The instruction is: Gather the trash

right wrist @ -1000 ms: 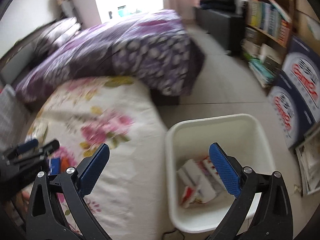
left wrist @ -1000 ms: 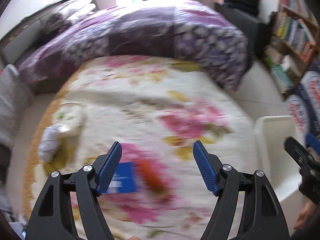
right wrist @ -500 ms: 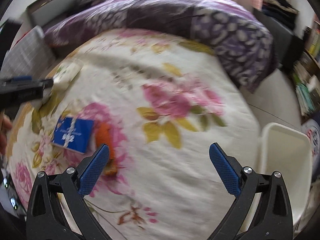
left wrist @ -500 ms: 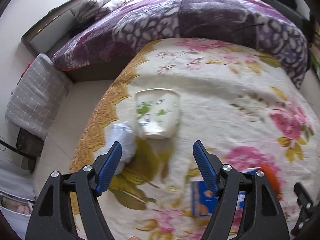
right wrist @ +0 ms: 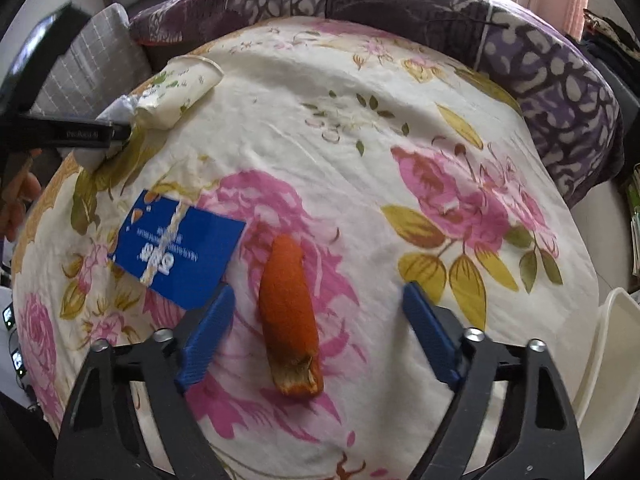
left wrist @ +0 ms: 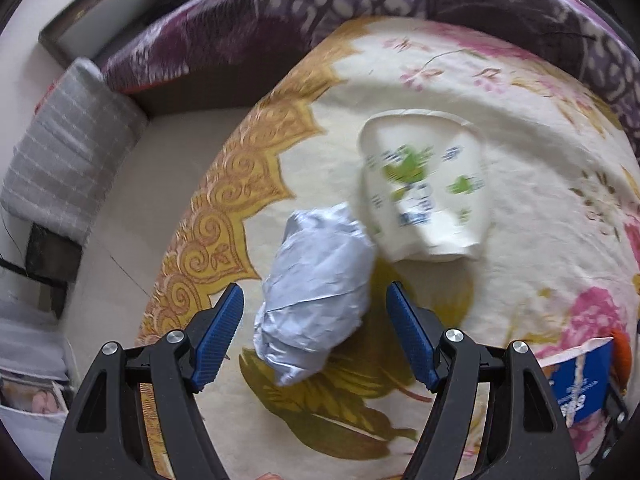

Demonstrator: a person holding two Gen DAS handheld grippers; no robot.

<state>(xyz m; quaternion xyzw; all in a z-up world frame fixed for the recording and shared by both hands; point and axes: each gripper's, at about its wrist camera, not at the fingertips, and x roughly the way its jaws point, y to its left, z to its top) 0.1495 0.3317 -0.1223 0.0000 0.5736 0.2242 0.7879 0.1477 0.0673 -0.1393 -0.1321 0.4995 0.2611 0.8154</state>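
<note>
Left wrist view: left gripper [left wrist: 314, 310] is wide open w/ nothing held, its blue pads either side of a crumpled grey-white wad [left wrist: 316, 300], paper or foil, can't tell which. Wad lies on the floral bedspread [left wrist: 520, 160], touching a flattened paper cup [left wrist: 424, 188] at approx 1 o'clock from it. Blue torn wrapper [left wrist: 580, 380] sits at 4 o'clock near frame edge.

Right wrist view: right gripper [right wrist: 316, 320] also spread wide, empty, straddling an orange peel strip [right wrist: 290, 312] lying lengthwise btwn the fingers. Blue wrapper [right wrist: 176, 252] just beside it at 10 o'clock; cup [right wrist: 180, 92] further off at 11. White bin [right wrist: 612, 360] rim at 3 o'clock, off the bed edge.

Handling, my guess: wad is light & springy, will compress, so squeeze across its widest middle. Peel is soft, limp, maybe a bit slick; pinch across mid-length, not the ragged end. Bedspread is soft, so pads may snag fabric if pushed too deep. Cup is crushed & thin, so take it by the rim fold.
</note>
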